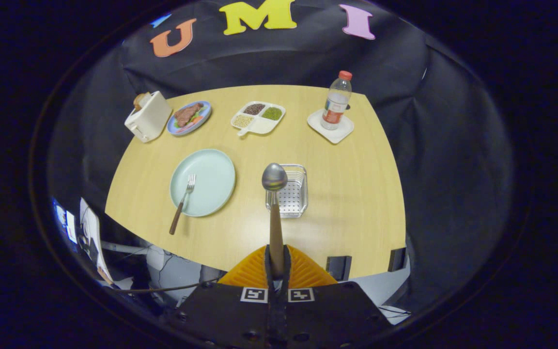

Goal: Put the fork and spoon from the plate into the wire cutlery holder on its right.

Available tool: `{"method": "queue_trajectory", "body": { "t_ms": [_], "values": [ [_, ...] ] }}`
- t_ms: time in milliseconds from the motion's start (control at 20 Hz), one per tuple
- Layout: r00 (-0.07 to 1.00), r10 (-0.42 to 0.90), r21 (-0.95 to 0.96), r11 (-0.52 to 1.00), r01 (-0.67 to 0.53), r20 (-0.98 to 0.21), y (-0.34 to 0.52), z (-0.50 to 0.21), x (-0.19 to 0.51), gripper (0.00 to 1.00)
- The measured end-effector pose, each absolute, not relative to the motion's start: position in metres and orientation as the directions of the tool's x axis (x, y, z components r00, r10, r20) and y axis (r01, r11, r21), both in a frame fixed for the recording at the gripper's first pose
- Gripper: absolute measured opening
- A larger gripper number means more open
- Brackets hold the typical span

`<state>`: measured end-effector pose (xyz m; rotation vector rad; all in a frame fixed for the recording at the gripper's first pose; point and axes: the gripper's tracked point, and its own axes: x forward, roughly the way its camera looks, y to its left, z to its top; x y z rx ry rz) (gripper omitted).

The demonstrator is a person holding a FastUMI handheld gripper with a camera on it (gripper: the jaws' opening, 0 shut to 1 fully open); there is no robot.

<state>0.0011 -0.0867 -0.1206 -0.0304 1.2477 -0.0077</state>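
Holding: in the gripper view, the gripper (277, 271) is clenched on the brown handle of the spoon (274, 203), both fingers pressing it, the bowl pointing forward and up.
Spoon place: raised above the table (347, 203), its bowl showing against the near-left part of the wire holder (289, 191); how high it hangs above the holder I cannot tell.
Holder: a small wire basket, upright, near the middle of the table toward the front edge, just right of the plate (211, 177).
Fork: fork (183, 202) lies with its tines on the plate and its handle sticking out over the plate's rim toward the table's front edge, not yet moved.
Far edge: toaster (147, 116) at the left corner, a plate of food (189, 118), a divided tray (258, 118) and a bottle (336, 100) on a white coaster, all well apart from the work.
Step in hand: likely carrying the spoon to the holder.
Doing it well: bring the bowl over the holder's open top, centred between its walls, tip the spoon so the bowl goes in first, lower it until it rests inside, then let go.
Risk: a nudge on the light holder's rim could slide it or tip it.
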Motion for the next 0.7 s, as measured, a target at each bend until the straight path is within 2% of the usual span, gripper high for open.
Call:
{"method": "queue_trajectory", "body": {
  "t_ms": [150,500,650,700],
  "values": [
    [0.275,-0.035,-0.035,0.999,0.005,-0.961,-0.094,-0.133,0.002,0.0],
    [0.261,-0.056,-0.046,0.998,0.042,-0.964,-0.095,-0.138,0.017,0.01],
    [0.293,-0.08,-0.066,0.996,0.055,-0.953,-0.097,-0.133,0.025,0.11],
    [0.301,-0.073,-0.058,0.997,0.058,-0.951,-0.095,-0.128,0.027,0.1]
  ]
}}
